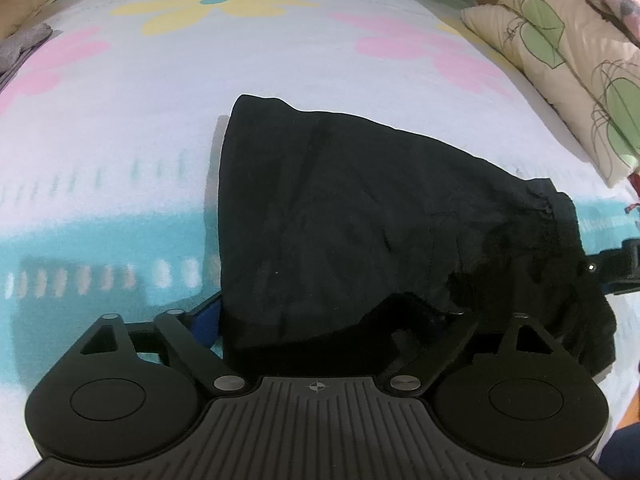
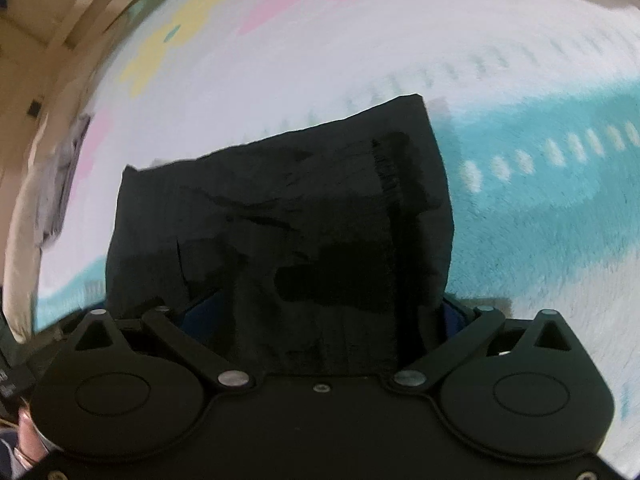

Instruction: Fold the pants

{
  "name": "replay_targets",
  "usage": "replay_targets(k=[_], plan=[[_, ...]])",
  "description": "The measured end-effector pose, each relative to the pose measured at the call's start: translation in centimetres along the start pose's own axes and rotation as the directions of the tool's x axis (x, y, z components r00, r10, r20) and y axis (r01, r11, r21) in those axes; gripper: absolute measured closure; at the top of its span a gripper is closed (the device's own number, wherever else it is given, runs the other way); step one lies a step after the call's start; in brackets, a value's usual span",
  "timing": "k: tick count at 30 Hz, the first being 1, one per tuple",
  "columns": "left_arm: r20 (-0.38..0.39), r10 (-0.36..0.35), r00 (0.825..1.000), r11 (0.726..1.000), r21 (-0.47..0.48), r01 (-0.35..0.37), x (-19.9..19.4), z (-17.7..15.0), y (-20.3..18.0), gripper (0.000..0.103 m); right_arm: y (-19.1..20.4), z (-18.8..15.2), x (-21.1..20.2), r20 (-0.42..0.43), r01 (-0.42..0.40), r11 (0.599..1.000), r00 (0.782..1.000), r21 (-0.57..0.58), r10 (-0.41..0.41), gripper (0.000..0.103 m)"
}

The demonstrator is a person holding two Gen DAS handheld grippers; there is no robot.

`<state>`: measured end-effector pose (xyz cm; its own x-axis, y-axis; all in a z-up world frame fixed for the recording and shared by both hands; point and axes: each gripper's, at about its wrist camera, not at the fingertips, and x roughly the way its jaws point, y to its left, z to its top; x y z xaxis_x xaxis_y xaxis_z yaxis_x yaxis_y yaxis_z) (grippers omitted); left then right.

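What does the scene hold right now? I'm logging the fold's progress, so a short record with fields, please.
garment: black pants, folded into a compact bundle
surface: fleece blanket with pink and yellow flowers and a teal band
left gripper: jaws spread wide, fabric draped over and between them
right gripper: jaws spread, fabric between them; grip unclear
nearby: leaf-print pillows at the far right

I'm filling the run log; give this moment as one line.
stage: pants folded | item: black fabric pants on flowered blanket | left gripper: wide, cloth between | right gripper: same
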<state>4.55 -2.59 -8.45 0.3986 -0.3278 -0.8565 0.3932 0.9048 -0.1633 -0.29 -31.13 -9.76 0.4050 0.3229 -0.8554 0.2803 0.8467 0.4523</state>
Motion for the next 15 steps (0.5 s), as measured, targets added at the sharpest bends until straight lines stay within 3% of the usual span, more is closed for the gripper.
replay_targets(k=[6, 10, 13, 15], plan=[[0.008, -0.007, 1.0, 1.0, -0.017, 0.007, -0.3, 0.0, 0.6, 0.028, 1.0, -1.5, 0.0, 0.074, 0.054, 0.998, 0.996, -0.042, -0.051, 0.006], [0.019, -0.007, 1.0, 1.0, -0.011, 0.007, -0.6, -0.1, 0.1, 0.047, 1.7, -1.4, 0.3, 0.055, 0.071, 0.99, 0.996, -0.118, -0.065, 0.006], [0.03, 0.002, 1.0, 1.0, 0.01, -0.003, -0.9, -0.2, -0.5, 0.057, 0.4, -1.6, -0.1, 0.079, -0.042, 0.994, 0.996, -0.098, 0.05, 0.006], [0.042, 0.009, 0.999, 1.0, 0.023, -0.01, -1.1, -0.4, -0.7, 0.063, -0.2, -1.3, -0.2, 0.076, -0.065, 0.996, 0.995, -0.06, 0.07, 0.011]])
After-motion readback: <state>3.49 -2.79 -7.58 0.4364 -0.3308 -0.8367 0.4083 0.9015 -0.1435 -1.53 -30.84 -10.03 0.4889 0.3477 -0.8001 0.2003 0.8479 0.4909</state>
